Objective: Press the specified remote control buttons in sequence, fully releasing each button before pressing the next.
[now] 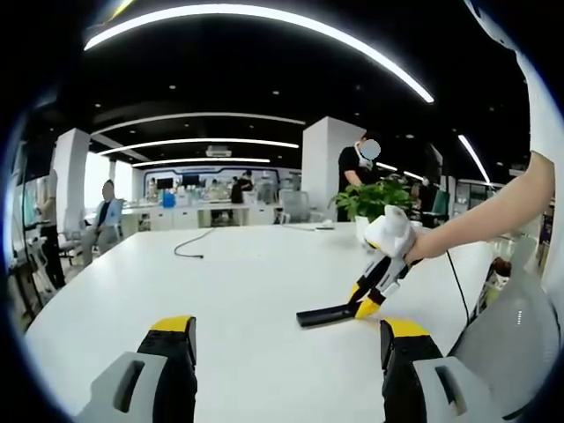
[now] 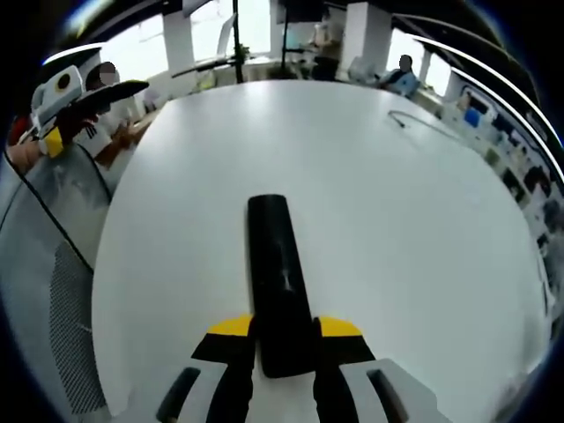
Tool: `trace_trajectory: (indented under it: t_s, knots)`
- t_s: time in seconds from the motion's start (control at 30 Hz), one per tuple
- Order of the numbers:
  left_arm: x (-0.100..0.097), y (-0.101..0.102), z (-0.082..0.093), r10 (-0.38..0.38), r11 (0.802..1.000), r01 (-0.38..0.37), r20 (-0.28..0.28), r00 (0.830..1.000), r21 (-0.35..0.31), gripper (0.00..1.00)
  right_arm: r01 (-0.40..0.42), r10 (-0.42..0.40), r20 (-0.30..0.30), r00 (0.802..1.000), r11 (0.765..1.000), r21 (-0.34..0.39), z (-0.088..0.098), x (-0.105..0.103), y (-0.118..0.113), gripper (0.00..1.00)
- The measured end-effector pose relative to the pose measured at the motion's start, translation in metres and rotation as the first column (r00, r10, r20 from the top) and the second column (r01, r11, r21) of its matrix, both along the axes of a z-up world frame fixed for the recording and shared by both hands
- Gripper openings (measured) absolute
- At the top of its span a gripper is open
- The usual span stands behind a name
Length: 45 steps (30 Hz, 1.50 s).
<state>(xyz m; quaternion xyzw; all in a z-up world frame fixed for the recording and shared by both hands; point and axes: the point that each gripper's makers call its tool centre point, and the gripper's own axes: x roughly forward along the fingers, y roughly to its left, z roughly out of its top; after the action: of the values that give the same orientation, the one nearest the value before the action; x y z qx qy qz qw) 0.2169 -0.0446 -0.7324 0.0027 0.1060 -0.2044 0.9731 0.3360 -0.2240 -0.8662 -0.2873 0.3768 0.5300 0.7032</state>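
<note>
So the right gripper [image 2: 284, 339] is clamped around the near end of the black remote [image 2: 275, 264], holding it low over the white table [image 2: 397, 229], probably to steady it. Left gripper [image 1: 286, 344] hangs wide open, holding nothing, likely the presser

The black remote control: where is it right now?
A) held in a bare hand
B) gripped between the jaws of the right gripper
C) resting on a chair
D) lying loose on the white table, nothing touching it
B: in the right gripper view the black remote control sits clamped between the yellow-tipped jaws of the right gripper, over the white table.
</note>
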Motion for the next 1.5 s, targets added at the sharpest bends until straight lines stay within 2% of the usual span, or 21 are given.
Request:
trace_trajectory:
  t_s: [0.33, 1.5]
  knots:
    - [0.000, 0.000, 0.000, 0.003, 1.000, -0.003, -0.001, 1.000, 0.002, 0.89, -0.015, 0.015, -0.003, 1.000, 1.000, -0.006, 0.000, 0.008, -0.001, 0.22]
    - [-0.001, -0.002, -0.002, -0.003, 1.000, 0.004, -0.017, 1.000, 0.013, 0.89, -0.034, 0.034, -0.010, 0.999, 0.999, -0.038, 0.000, 0.018, -0.001, 0.23]
